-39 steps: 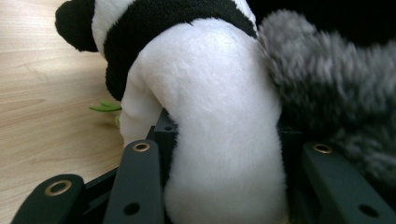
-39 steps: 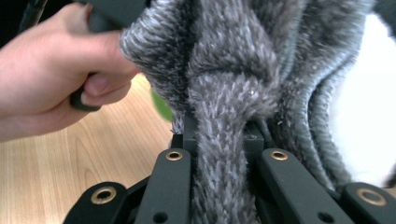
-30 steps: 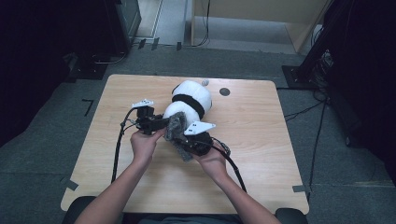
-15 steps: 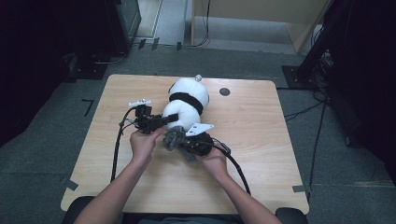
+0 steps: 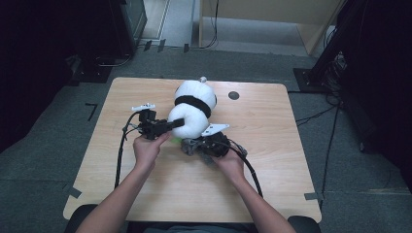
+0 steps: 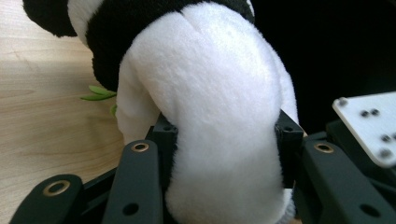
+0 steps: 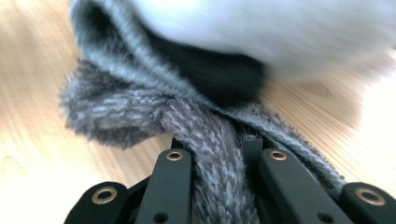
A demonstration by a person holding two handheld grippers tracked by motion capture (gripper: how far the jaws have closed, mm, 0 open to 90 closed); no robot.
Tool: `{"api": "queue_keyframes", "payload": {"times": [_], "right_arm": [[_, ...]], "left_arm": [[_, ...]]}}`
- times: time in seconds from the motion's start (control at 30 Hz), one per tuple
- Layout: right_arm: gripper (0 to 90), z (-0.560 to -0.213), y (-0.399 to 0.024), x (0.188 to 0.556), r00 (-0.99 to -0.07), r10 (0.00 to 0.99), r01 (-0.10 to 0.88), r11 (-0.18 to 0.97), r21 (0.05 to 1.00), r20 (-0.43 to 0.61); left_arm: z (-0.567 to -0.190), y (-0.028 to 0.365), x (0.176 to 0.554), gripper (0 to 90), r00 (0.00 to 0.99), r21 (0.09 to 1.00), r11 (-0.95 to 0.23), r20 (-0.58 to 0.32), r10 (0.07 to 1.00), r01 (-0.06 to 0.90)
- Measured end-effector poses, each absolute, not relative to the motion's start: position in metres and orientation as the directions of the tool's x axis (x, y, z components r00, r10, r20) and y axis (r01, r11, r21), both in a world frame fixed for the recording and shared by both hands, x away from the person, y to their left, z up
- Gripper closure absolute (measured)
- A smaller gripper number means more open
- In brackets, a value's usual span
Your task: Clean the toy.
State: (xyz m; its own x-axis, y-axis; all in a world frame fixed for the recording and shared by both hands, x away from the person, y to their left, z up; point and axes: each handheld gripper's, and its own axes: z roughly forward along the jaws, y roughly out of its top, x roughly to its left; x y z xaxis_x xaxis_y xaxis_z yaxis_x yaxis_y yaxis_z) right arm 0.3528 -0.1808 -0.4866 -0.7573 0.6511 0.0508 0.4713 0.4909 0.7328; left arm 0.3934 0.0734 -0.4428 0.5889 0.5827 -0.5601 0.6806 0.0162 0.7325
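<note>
Pinching a grey knitted scarf (image 7: 205, 140), the right gripper (image 5: 206, 144) has drawn nearer, while the left gripper (image 5: 167, 124) stays clamped on the panda plush (image 5: 192, 109) mid-table; the scarf looks nearly pulled free.

white-black plush panda (image 5: 193, 108), grey scarf (image 7: 205, 140)

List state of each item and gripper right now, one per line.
panda plush: lying on the table, white body clamped by the left gripper.
grey knit fabric: bunched at the plush, one end pinched.
left gripper: shut on the plush.
right gripper: shut on the grey fabric.
table: wooden, dark round spot near far edge.
</note>
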Motion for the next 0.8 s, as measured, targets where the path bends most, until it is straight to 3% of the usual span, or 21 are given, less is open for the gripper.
{"api": "queue_keyframes", "payload": {"times": [0.37, 0.6, 0.8], "right_arm": [[80.8, -0.476, -0.216, 0.366, -0.668, 0.738, 0.551, 0.407, 0.729, 0.093], [80.9, -0.463, -0.245, 0.373, -0.596, 0.784, 0.583, 0.273, 0.765, 0.175], [80.9, -0.439, -0.26, 0.37, -0.59, 0.766, 0.555, 0.157, 0.817, 0.254]], "left_arm": [[-0.444, 0.08, 0.395, 57.4, 0.586, 0.729, 0.025, -0.57, 0.577, 0.685], [-0.447, 0.083, 0.396, 57.4, 0.573, 0.723, 0.021, -0.564, 0.595, 0.69], [-0.45, 0.078, 0.396, 57.3, 0.574, 0.719, -0.006, -0.55, 0.607, 0.695]]}}
